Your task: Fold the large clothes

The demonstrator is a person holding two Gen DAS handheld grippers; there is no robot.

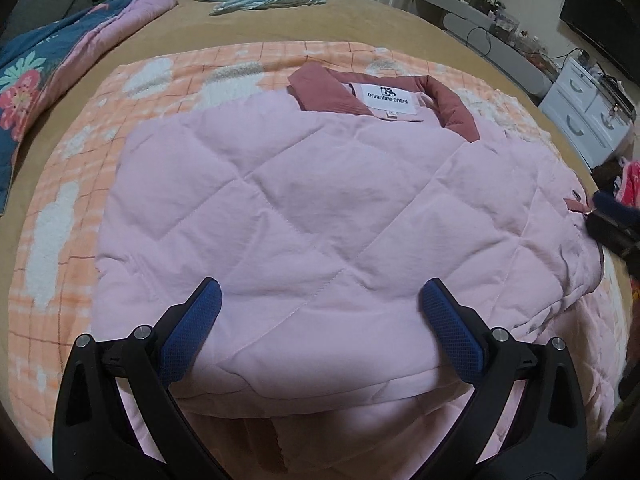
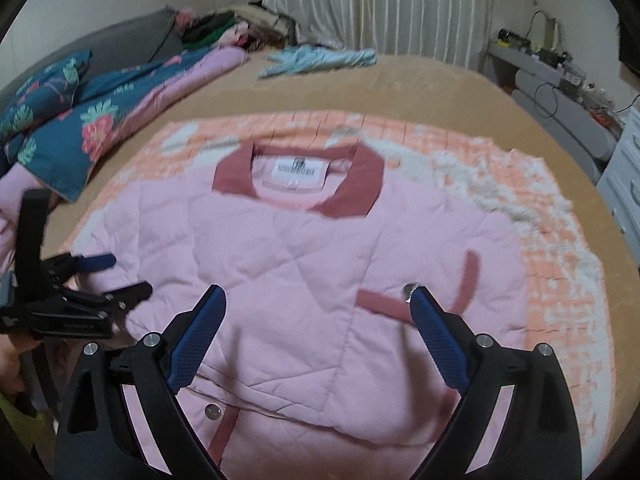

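Note:
A pale pink quilted jacket (image 1: 312, 208) with a dusty-red collar and a white label lies folded on an orange checked blanket (image 1: 68, 184) on the bed. It also shows in the right wrist view (image 2: 288, 256), with red trim and snap buttons. My left gripper (image 1: 320, 300) is open just above the jacket's near edge, holding nothing. My right gripper (image 2: 318, 304) is open above the jacket's front, holding nothing. The left gripper shows at the left edge of the right wrist view (image 2: 116, 276); the right one sits at the right edge of the left wrist view (image 1: 612, 220).
A blue floral quilt (image 2: 68, 120) lies at the bed's left. A light blue garment (image 2: 316, 60) lies at the far side. A clothes pile (image 2: 236, 28) sits in the far corner. A grey desk (image 2: 560, 96) and white drawers (image 1: 592, 112) stand at the right.

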